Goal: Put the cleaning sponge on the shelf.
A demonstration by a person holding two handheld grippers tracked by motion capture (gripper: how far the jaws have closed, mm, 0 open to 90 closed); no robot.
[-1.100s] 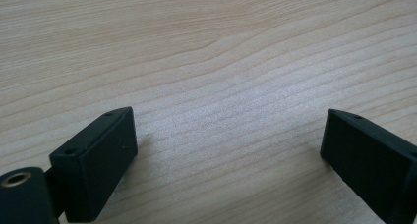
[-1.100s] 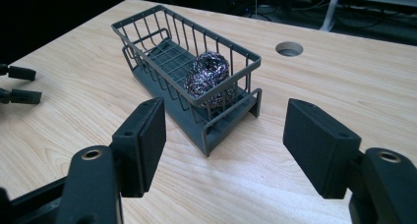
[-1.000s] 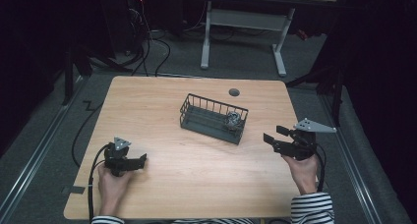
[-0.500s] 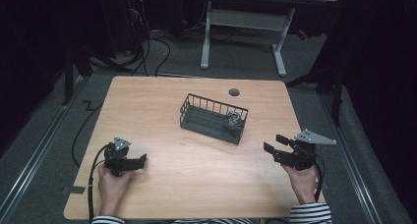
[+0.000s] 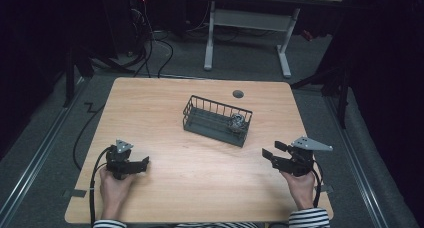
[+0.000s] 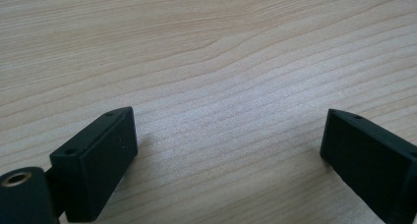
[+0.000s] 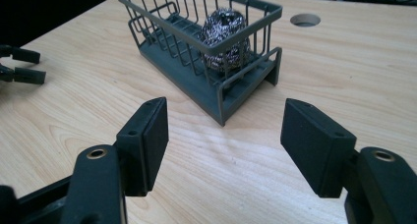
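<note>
High view: your left gripper (image 5: 142, 163) and right gripper (image 5: 269, 155) rest low at the table's (image 5: 165, 95) near corners, well apart from the wire basket (image 5: 216, 120), likely idle.

Left gripper view: jaws spread, empty, over bare wood.

Right gripper view: jaws spread, empty, facing the basket; here the steel scourer (image 7: 223, 37) inside it reads clearly.

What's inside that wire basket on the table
A single steel wool scrubber sits at one end of the wire basket; the remaining floor shows bare slats. Its underside is hidden where it rests on them.
</note>
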